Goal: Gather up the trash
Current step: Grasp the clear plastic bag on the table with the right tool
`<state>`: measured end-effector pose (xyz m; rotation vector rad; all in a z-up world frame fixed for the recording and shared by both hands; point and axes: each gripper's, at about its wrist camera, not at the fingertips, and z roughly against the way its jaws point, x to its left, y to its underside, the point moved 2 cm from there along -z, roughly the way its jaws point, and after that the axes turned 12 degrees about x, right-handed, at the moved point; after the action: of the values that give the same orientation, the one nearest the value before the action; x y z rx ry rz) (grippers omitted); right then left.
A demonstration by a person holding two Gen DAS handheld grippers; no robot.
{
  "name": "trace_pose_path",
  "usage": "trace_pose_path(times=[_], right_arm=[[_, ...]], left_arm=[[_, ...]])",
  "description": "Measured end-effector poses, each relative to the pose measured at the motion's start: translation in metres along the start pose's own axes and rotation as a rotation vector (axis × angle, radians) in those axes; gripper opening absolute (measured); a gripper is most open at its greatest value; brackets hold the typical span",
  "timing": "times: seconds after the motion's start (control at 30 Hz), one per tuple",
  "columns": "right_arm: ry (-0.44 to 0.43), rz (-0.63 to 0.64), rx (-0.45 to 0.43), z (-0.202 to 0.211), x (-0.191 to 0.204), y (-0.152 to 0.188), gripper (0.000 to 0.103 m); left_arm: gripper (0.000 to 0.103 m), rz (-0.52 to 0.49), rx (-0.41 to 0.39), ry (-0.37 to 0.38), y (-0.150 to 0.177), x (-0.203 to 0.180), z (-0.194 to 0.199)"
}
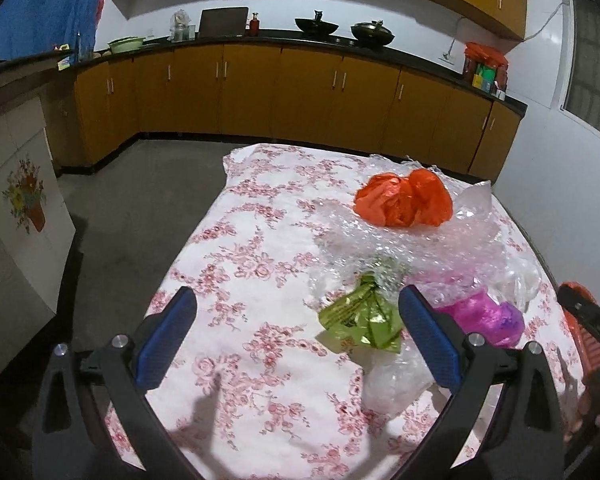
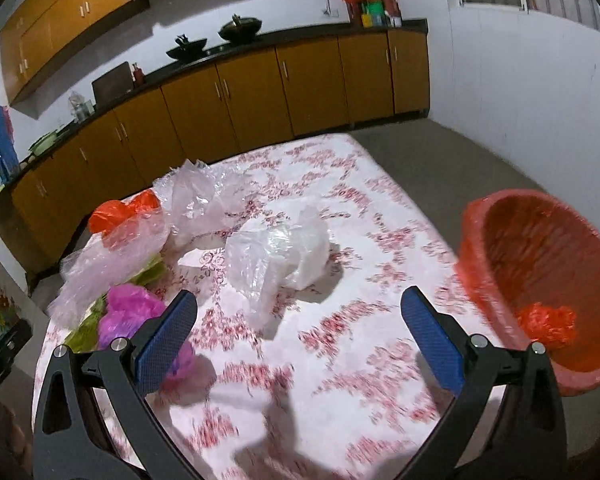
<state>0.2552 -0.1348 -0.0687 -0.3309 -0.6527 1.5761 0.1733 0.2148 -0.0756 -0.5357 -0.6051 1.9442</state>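
Note:
Trash lies on a table with a pink floral cloth (image 1: 260,264). An orange plastic bag (image 1: 404,198) rests on crumpled clear bubble wrap (image 1: 440,248). A green foil wrapper (image 1: 362,316) and a magenta bag (image 1: 488,316) lie nearer. My left gripper (image 1: 296,304) is open and empty above the cloth, left of the wrapper. My right gripper (image 2: 298,304) is open and empty, just short of a crumpled white bag (image 2: 278,256). An orange basket (image 2: 540,296) at the right holds an orange scrap (image 2: 548,324). The magenta bag (image 2: 134,314) sits by the right gripper's left finger.
Yellow kitchen cabinets (image 1: 300,92) with a dark counter run along the far wall, with woks (image 1: 316,26) on top. Grey floor surrounds the table. A white cabinet with a flower picture (image 1: 24,196) stands at the left. More clear plastic (image 2: 204,196) lies at the table's far side.

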Motion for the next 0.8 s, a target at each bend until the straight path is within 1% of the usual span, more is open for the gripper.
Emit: trace_pose_path(times=[0.07,0.2,0.37,0.43,0.47,0.5,0.53,0.57,0.6,0.63,0.7,0.8], right_arm=[[0.016,-0.002,0.012,-0.013,0.004,-0.007,0.101],[0.06,-0.002,-0.001,-0.033,0.01,-0.022,0.101],[0.069,0.004,0.061,-0.059,0.01,-0.037,0.101],[0.062,0.023,0.087,-0.069,0.011,-0.039,0.101],[0.054,0.039,0.105,-0.073,0.012,-0.039,0.099],[0.046,0.054,0.117,-0.076,0.013,-0.038,0.09],[0.037,0.069,0.131,-0.078,0.013,-0.037,0.083],[0.025,0.092,0.155,-0.082,0.014,-0.035,0.07],[0.012,0.112,0.174,-0.085,0.015,-0.033,0.063],[-0.009,0.108,0.18,-0.084,0.012,-0.031,0.061],[-0.034,0.1,0.171,-0.079,0.007,-0.029,0.051],[-0.054,0.105,0.168,-0.071,0.002,-0.025,0.046]], left_arm=[[0.099,0.001,-0.008,-0.005,-0.003,0.002,0.0],[0.099,-0.003,-0.022,-0.006,-0.009,0.003,0.0],[0.099,-0.028,-0.051,0.019,-0.024,-0.003,-0.002],[0.099,-0.047,-0.062,0.043,-0.032,-0.008,-0.004],[0.099,-0.055,-0.067,0.051,-0.036,-0.012,-0.005],[0.099,-0.061,-0.07,0.056,-0.04,-0.015,-0.006],[0.099,-0.071,-0.071,0.065,-0.045,-0.019,-0.009],[0.099,-0.077,-0.07,0.077,-0.049,-0.022,-0.011],[0.099,-0.084,-0.065,0.097,-0.055,-0.026,-0.015],[0.099,-0.087,-0.063,0.109,-0.059,-0.029,-0.018],[0.099,-0.097,-0.057,0.132,-0.068,-0.038,-0.025],[0.099,-0.109,-0.047,0.148,-0.081,-0.05,-0.035]])
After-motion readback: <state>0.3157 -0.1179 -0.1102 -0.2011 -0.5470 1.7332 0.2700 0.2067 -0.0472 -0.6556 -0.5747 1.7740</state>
